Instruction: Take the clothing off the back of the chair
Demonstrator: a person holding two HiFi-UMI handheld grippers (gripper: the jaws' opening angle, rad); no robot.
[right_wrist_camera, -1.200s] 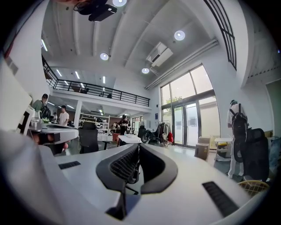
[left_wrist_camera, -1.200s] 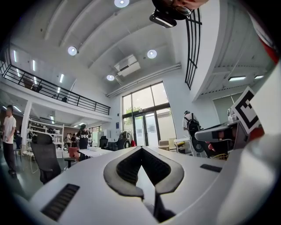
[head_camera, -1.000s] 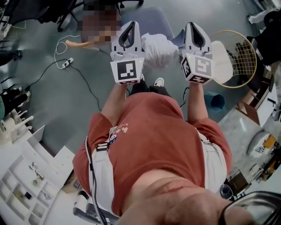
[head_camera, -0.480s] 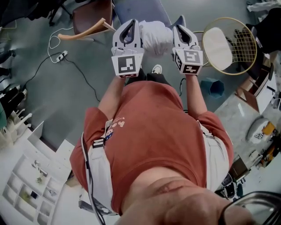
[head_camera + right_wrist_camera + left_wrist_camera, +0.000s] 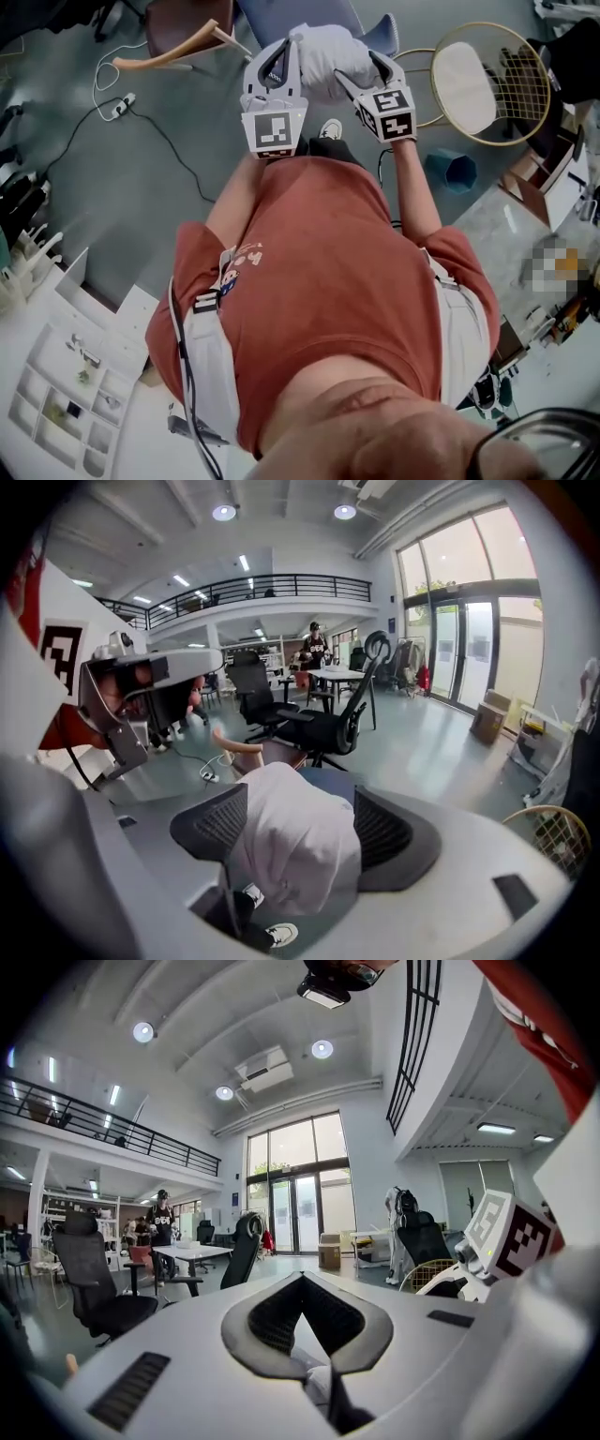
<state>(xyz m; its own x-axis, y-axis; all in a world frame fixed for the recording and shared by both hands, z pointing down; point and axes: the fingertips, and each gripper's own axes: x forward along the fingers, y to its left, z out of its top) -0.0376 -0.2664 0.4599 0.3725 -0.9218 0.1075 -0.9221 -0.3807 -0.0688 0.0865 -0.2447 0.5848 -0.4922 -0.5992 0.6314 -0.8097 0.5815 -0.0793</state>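
Observation:
A bunched white garment [image 5: 323, 52] hangs between my two grippers above a blue-grey chair seat [image 5: 267, 14]. My left gripper [image 5: 277, 56] is at the garment's left side. In the left gripper view its jaws [image 5: 300, 1279] meet at the tips, with a fold of white cloth [image 5: 319, 1382] caught low between them. My right gripper [image 5: 361, 67] points steeply down at the garment's right side and its jaws are opening. In the right gripper view the garment [image 5: 295, 850] sags between the parted pads [image 5: 211, 827] of my right gripper [image 5: 300, 832].
A brown wooden chair [image 5: 187, 28] stands left of the blue one. Two rackets [image 5: 487, 84] and a teal bin [image 5: 453, 171] lie to the right. A power strip with cable [image 5: 117, 105] is on the floor at left. Black office chairs [image 5: 319, 728] stand beyond.
Both grippers have sunk with the garment toward the blue seat. The right gripper has tipped downward and its jaws have parted; the left stays shut.

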